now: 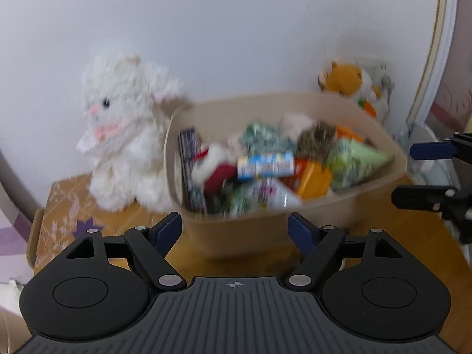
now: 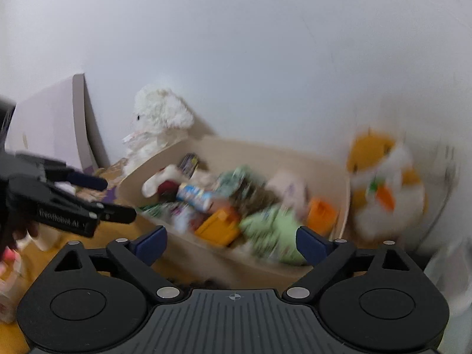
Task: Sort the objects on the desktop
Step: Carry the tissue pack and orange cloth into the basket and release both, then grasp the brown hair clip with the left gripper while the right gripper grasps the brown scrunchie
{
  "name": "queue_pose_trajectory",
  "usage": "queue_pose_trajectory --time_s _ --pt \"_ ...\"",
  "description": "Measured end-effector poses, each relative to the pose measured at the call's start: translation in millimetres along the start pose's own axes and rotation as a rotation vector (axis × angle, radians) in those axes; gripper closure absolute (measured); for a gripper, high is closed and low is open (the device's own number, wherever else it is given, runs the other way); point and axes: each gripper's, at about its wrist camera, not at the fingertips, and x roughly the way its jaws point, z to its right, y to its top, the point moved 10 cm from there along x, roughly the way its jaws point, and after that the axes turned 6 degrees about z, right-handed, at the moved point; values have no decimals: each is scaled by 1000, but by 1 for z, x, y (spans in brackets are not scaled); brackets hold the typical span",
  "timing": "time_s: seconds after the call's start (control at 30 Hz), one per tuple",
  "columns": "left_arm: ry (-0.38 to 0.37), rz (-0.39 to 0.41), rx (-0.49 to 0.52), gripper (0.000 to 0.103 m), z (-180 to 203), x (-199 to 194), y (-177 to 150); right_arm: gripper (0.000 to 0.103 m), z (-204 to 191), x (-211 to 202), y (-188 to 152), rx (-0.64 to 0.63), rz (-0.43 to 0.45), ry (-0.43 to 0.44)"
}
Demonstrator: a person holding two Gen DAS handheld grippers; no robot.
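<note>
**Operator:** Both grippers stand empty. Left gripper has its jaws spread wide with nothing between them; right gripper likewise. Each hangs just before the beige bin on the wooden table.

**Inspector:** Contents, largest first?

**Operator:** I judge the bin stiff but loaded, best taken by its rim. The white plush lamb beside it is soft and light; I would pinch its body. Inside, the green packet looks crinkly and likely slippery; the orange box looks rigid, so I would grip its flat sides. Blur hides finer detail.
</note>
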Motion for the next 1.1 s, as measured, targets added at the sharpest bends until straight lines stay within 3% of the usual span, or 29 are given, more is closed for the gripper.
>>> queue_pose_trajectory --time_s 0.23,0.5,0.77,0.97,1.1 --pt "-9 -88 45 23 -2 1 -52 5 -16 15 -48 234 -140 11" --pt "-46 -165 76 23 10 15 -86 5 -19 43 -71 532 -287 -47" --pt "-63 -193 53 23 19 34 -94 5 -19 75 -78 593 -379 -102" --pt "-69 -212 62 23 19 41 -100 12 -27 95 -87 572 -442 -141" --pt "-78 -219 63 35 18 44 -104 18 -32 105 -99 563 -487 -157"
